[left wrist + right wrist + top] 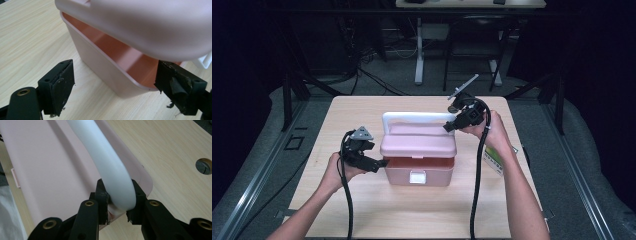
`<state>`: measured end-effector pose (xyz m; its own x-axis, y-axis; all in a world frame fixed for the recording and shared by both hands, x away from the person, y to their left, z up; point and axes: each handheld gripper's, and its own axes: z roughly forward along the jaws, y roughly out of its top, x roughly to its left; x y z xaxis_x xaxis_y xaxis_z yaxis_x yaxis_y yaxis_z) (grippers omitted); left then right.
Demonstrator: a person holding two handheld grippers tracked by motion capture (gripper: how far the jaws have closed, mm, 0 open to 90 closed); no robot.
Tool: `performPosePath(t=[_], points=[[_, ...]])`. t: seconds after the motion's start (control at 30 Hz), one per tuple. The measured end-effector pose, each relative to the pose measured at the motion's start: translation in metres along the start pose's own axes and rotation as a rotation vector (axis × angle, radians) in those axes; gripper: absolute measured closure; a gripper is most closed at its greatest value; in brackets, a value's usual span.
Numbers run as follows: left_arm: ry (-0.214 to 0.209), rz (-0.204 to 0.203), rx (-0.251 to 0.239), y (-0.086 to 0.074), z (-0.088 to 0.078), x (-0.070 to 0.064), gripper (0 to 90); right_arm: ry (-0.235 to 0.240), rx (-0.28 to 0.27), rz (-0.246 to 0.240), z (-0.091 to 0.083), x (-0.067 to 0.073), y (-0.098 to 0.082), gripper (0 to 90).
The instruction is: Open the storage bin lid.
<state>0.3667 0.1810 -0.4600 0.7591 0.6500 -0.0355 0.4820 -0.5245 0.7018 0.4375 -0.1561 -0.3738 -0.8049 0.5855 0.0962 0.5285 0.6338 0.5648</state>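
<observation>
Pale wood tabletop (362, 210) at frame center holds the pink storage box (418, 172), lid (418, 142) raised by the right gripper (451, 125) clamped on its white handle (110, 167), left gripper (379, 163) gaping beside it, so a slip probably slams it down.
</observation>
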Motion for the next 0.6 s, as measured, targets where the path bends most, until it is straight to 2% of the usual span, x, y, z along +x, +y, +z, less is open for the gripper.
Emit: performPosePath(t=[0.1,0.27,0.37,0.5,0.6], points=[[-0.005,0.000,0.008,0.000,0.005,-0.001,18.8,-0.005,0.000,-0.001,-0.001,0.001,0.000,74.0],[-0.013,-0.008,0.020,-0.001,0.008,-0.002,33.1,-0.002,-0.009,0.006,-0.001,0.000,0.000,74.0],[-0.017,-0.007,0.008,-0.002,0.010,-0.004,39.7,-0.008,-0.015,0.006,-0.001,0.000,0.000,74.0],[-0.025,-0.015,0.003,-0.003,0.014,-0.005,45.6,-0.010,-0.022,0.005,-0.001,-0.002,0.000,73.8],[-0.009,-0.015,0.013,-0.002,0.014,-0.008,47.0,-0.024,-0.024,0.005,-0.002,-0.001,0.000,73.6]])
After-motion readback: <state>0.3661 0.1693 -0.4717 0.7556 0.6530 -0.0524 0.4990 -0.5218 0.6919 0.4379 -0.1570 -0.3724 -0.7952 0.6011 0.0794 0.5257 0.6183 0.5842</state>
